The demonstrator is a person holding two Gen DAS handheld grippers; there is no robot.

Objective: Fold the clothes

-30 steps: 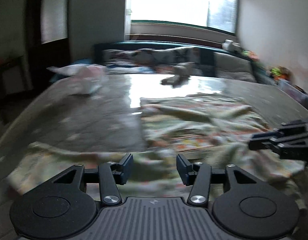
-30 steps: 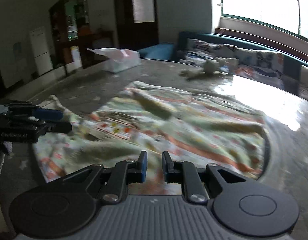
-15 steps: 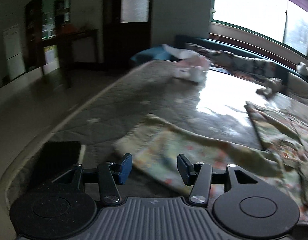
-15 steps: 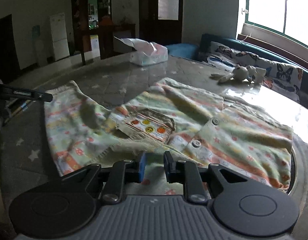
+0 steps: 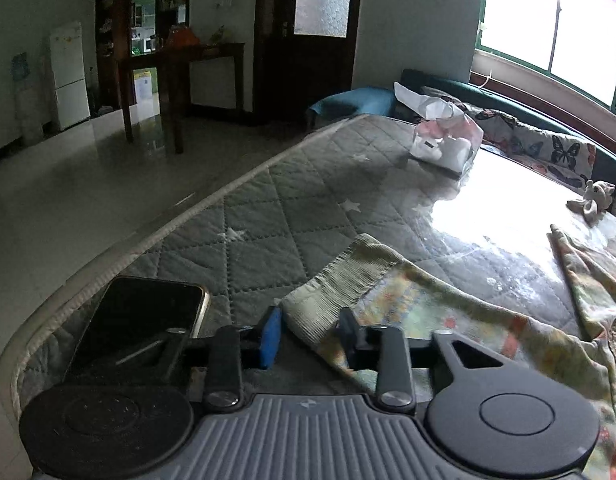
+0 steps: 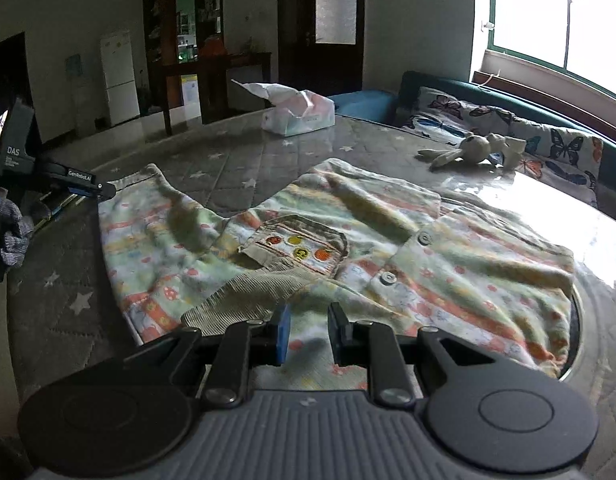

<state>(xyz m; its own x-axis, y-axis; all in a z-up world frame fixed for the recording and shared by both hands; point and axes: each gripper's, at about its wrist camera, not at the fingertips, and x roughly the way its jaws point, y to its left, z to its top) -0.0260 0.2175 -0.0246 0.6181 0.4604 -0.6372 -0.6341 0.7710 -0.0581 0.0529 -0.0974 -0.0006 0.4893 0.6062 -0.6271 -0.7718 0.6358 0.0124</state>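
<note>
Since half a second ago, left tongs (image 5: 309, 334) have closed in on the ribbed sleeve cuff (image 5: 339, 286), which now sits between the parted fingers; right tongs (image 6: 307, 334) barely shifted.

Left tongs: gap wide, blue pad on the left finger (image 5: 271, 336), cuff lying between the fingers but not pinched. Seen from the right wrist view, left tongs (image 6: 90, 190) sit at the sleeve's far end.

Right tongs: gap moderate, nothing between the fingers; they hover over the lower hem of the child's jacket (image 6: 347, 248).

Jacket lies spread face-up on the quilted grey star-print mattress (image 6: 68, 280), one sleeve stretched out toward the left tongs. Pale green with orange stripes, chest pocket (image 6: 298, 248) with coloured round motifs, two buttons (image 6: 387, 278) down the front.

Dark smartphone (image 5: 140, 320) lies at the mattress edge, just left of the left tongs. Tissue pack (image 6: 298, 114) rests farther back on the mattress. Stuffed rabbit toy (image 6: 467, 148) lies near the butterfly-print cushion (image 6: 547, 148).
</note>
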